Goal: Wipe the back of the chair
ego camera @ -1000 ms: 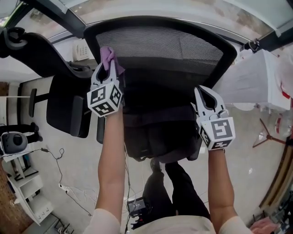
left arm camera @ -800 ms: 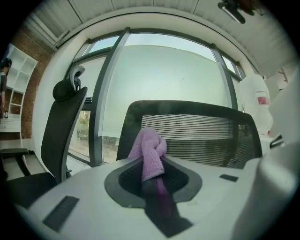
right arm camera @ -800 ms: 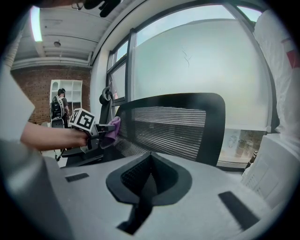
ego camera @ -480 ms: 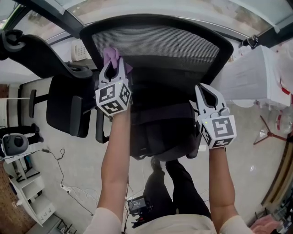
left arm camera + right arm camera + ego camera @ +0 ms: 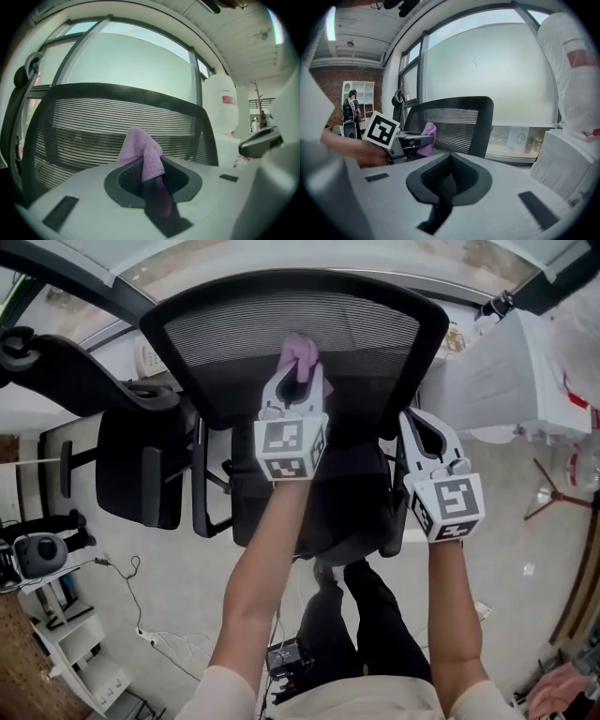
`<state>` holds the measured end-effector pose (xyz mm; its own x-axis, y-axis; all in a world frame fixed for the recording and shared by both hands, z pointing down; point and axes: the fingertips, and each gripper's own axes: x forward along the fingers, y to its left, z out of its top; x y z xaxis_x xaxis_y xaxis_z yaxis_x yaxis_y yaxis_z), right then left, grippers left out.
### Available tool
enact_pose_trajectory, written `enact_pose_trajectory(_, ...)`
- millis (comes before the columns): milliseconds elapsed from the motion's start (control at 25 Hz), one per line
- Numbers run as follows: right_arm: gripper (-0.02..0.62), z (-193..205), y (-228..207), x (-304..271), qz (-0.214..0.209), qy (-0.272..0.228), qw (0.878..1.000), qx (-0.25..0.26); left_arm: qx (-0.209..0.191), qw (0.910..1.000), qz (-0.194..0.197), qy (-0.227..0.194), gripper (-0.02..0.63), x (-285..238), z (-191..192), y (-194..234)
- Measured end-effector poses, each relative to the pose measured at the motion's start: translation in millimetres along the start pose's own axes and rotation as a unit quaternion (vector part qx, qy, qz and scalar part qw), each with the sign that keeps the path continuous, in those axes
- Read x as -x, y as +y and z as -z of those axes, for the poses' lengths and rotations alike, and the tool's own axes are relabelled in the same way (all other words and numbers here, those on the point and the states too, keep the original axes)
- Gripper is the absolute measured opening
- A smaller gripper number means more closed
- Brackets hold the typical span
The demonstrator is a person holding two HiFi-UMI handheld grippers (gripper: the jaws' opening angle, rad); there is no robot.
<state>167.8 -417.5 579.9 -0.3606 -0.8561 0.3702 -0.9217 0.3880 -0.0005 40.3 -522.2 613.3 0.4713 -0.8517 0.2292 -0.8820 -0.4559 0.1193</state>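
The black mesh chair back (image 5: 225, 334) fills the top of the head view. My left gripper (image 5: 298, 373) is shut on a purple cloth (image 5: 300, 351), which presses against the mesh near its middle. In the left gripper view the cloth (image 5: 140, 149) sticks up out of the gripper (image 5: 151, 180) in front of the mesh (image 5: 79, 122). My right gripper (image 5: 413, 418) is shut with nothing in it, below the chair back's right edge. The right gripper view shows its own gripper (image 5: 443, 185), the chair back (image 5: 457, 122) and the cloth (image 5: 426, 138) at the left.
A second black chair (image 5: 131, 465) stands close on the left. A large white covered object (image 5: 506, 371) sits to the right of the chair. A window (image 5: 131, 61) lies behind it. A person (image 5: 348, 112) stands far off by white shelves.
My left gripper has slid the purple cloth to the right across the mesh, from its left edge to near the middle. The right gripper has barely moved.
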Motion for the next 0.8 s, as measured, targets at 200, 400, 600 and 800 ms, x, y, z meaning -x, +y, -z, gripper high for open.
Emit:
enact_pose_trajectory(200, -0.005, -2, -13, 12, 0.016, -0.004, 1.000, -0.006, -0.042, 0.9969, 0.066, 0.011, 0.086, -13, 4, -61)
enact_pose_trajectory(400, -0.005, 1, -19, 21, 0.024, -0.001, 1.000, -0.010, -0.060, 0.9939, 0.091, 0.019, 0.086, -17, 7, -83)
enact_pose_trajectory(600, -0.005, -4, -17, 24, 0.026, -0.001, 1.000, -0.014, -0.064, 0.9924, 0.100, 0.033, 0.086, -14, 6, -86)
enact_pose_trajectory(800, -0.005, -19, -7, 29, 0.023, -0.004, 1.000, -0.007, -0.073, 0.9897, 0.118, 0.037, 0.086, 3, -8, -93)
